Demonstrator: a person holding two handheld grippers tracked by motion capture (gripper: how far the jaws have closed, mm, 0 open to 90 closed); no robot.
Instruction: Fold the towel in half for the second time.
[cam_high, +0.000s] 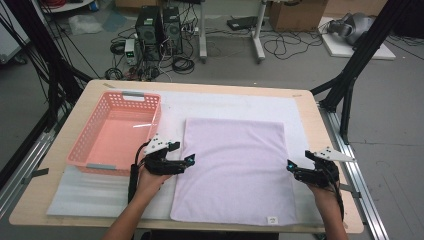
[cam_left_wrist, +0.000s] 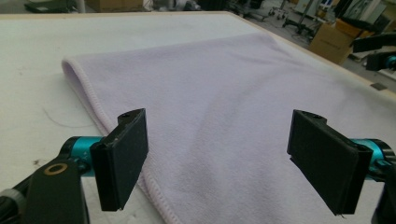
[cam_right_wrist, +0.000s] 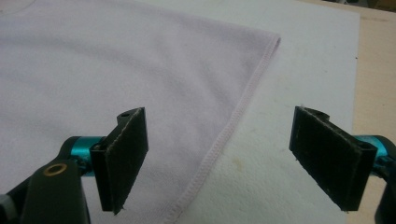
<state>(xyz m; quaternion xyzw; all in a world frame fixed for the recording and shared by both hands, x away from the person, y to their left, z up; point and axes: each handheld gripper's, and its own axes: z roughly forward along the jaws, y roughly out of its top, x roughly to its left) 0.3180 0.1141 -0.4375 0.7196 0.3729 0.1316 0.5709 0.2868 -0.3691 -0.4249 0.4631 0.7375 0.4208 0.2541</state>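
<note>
A lilac towel (cam_high: 232, 165) lies flat on the white mat (cam_high: 225, 102), with a small tag at its near right corner. My left gripper (cam_high: 182, 153) is open at the towel's left edge, low over the mat. In the left gripper view the open jaws straddle that hemmed edge of the towel (cam_left_wrist: 224, 93), nothing between them. My right gripper (cam_high: 299, 162) is open at the towel's right edge. In the right gripper view its jaws stand either side of the stitched hem of the towel (cam_right_wrist: 116, 60), one over cloth, one over the mat (cam_right_wrist: 289, 70).
A pink plastic basket (cam_high: 112, 132) with nothing in it stands on the table's left, just beyond my left gripper. The wooden table edge (cam_high: 320, 130) runs close to my right hand. Black frame posts (cam_high: 350, 75) rise at both sides; computers and cables lie on the floor behind.
</note>
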